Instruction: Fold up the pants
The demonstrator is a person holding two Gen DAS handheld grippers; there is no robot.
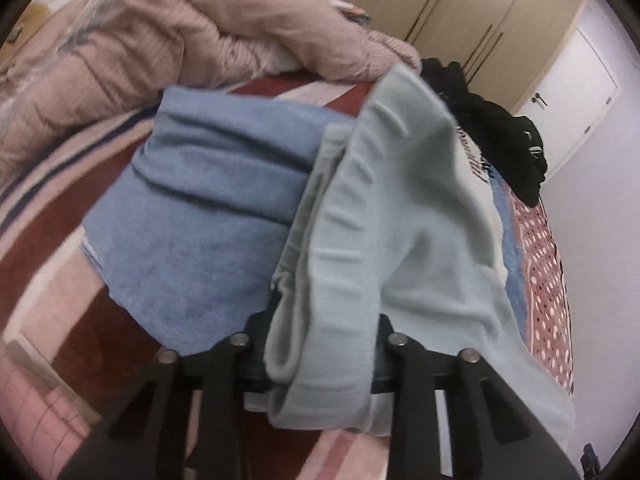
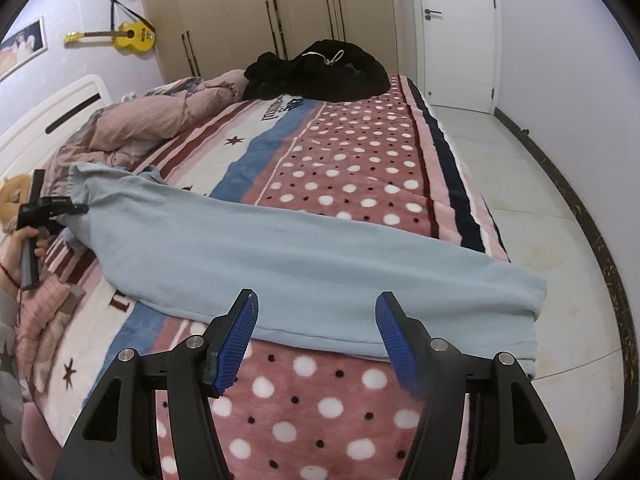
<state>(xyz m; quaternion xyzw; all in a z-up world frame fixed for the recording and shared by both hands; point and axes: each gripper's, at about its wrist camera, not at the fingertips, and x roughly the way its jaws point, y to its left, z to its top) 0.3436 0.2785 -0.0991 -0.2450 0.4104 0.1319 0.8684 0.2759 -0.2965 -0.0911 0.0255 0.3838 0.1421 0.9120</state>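
Pants (image 2: 256, 256) in pale blue-grey lie stretched across the bed (image 2: 360, 152), their long axis running from the waistband at the left to the leg cuffs at the right, where the cuff end reaches the bed's edge and hangs slightly past it. The left hand-held gripper (image 2: 76, 209) is at the waistband end; its wrist view shows the ribbed waistband (image 1: 332, 320) bunched between its arms, so it appears pinched on that fabric, though the fingertips are hidden under the cloth. The right hand-held gripper (image 2: 316, 340) hovers just short of the near long edge of the legs, toward the cuff end, with its 2 blue-padded fingers (image 2: 236, 344) spread wide and holding nothing.

So the cuff end lies ahead and to the right of the right hand-held gripper, clearly nearer to it than to the left one. Judging from this layout, the next move calls for the right side to take the cuffs and carry them along the long axis toward the held waistband. A blue towel-like cloth (image 1: 208, 200), a crumpled pink quilt (image 2: 160, 120) and a black garment (image 2: 320, 68) lie farther off on the bed.
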